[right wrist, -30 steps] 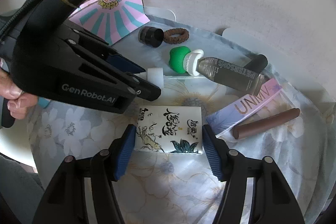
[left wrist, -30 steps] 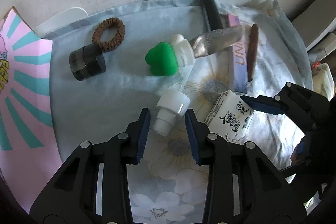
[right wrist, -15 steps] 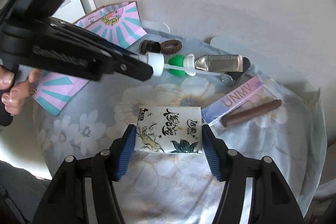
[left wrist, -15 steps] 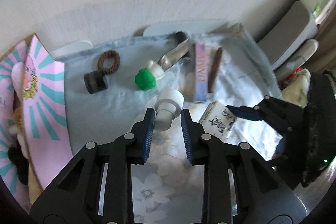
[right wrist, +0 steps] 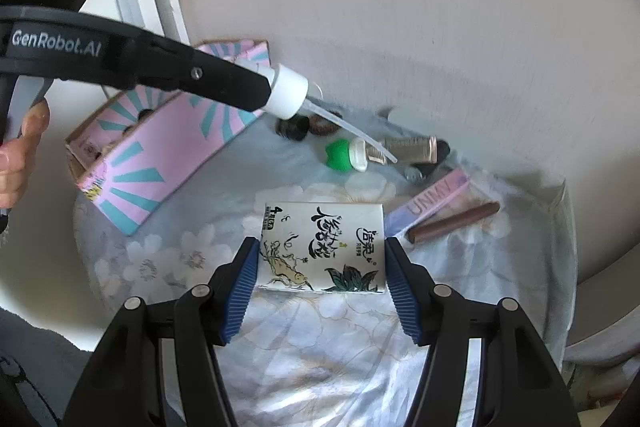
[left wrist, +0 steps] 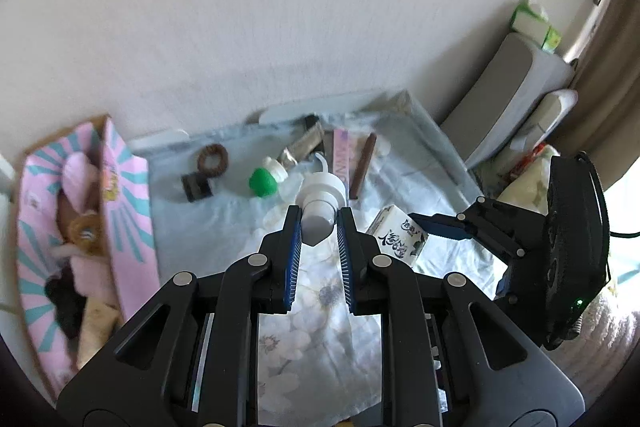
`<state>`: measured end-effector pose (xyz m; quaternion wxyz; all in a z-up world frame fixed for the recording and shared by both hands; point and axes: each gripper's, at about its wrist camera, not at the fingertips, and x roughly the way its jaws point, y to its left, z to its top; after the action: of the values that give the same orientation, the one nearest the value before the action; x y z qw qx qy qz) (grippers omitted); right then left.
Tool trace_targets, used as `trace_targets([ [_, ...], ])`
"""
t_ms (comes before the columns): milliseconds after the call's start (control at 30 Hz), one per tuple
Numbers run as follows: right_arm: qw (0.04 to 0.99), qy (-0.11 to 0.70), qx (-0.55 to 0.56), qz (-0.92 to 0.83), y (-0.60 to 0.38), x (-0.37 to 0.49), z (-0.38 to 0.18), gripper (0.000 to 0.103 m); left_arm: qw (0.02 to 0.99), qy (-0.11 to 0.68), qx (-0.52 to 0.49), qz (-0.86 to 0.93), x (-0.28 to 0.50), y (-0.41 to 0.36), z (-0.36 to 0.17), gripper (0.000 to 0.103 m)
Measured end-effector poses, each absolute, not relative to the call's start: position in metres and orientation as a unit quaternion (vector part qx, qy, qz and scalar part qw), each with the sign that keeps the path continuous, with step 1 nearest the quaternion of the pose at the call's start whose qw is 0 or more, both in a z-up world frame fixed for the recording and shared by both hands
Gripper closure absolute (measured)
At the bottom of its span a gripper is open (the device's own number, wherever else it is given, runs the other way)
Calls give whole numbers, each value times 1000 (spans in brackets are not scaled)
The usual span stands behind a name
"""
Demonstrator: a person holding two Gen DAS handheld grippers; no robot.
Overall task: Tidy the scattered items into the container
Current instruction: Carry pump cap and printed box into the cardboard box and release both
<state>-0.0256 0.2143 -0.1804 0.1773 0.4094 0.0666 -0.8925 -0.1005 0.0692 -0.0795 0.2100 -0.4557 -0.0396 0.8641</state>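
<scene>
Left gripper (left wrist: 319, 227) jaws nearly closed, clamped on the neck of a white pump head (left wrist: 321, 195), lifted off the counter (left wrist: 224, 211); pump's long axis runs along the jaws, collar end away from the camera, clear dip tube (right wrist: 352, 135) trailing out toward 4 o'clock in the right wrist view, over the clutter. Right gripper (right wrist: 320, 263) jaws about half open, pads pressed on both side edges of a white tissue pack (right wrist: 322, 247), printed face up, long axis across the jaws; pack appears raised off the floral cloth (right wrist: 320, 347). In the left wrist view the right gripper (left wrist: 424, 231) sits at 3 o'clock with the tissue pack (left wrist: 398, 237) in it. Pink-and-teal box (right wrist: 160, 163), open top, at 10 o'clock in the right view, things already inside. On the cloth at 12 to 2 o'clock: green-capped bottle (right wrist: 340, 155), brown hair tie (left wrist: 213, 159), small dark jar (left wrist: 196, 186), metallic tube (right wrist: 412, 149), pink UNMV carton (right wrist: 432, 205), brown stick (right wrist: 452, 223) lying beside the carton, long axis toward 2 o'clock. A hand (right wrist: 18, 155) at the left edge.
</scene>
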Motion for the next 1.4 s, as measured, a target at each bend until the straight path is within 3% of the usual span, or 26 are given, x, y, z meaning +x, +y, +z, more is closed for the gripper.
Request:
trace_targets([
  [333, 207, 106, 341, -911, 175, -24, -116, 46, 142, -68, -390, 907, -58, 0, -14, 87],
  [567, 267, 128, 301, -907, 116, -43, -86, 46, 60, -83, -369, 924, -31, -61, 0, 87],
  [1000, 316, 149, 340, -873, 14, -90, -92, 46, -36, -132, -401, 906, -5, -141, -62, 87],
  [1400, 378, 218, 376, -817, -26, -78, -133, 46, -47, -137, -445, 884, -19, -149, -121, 87],
])
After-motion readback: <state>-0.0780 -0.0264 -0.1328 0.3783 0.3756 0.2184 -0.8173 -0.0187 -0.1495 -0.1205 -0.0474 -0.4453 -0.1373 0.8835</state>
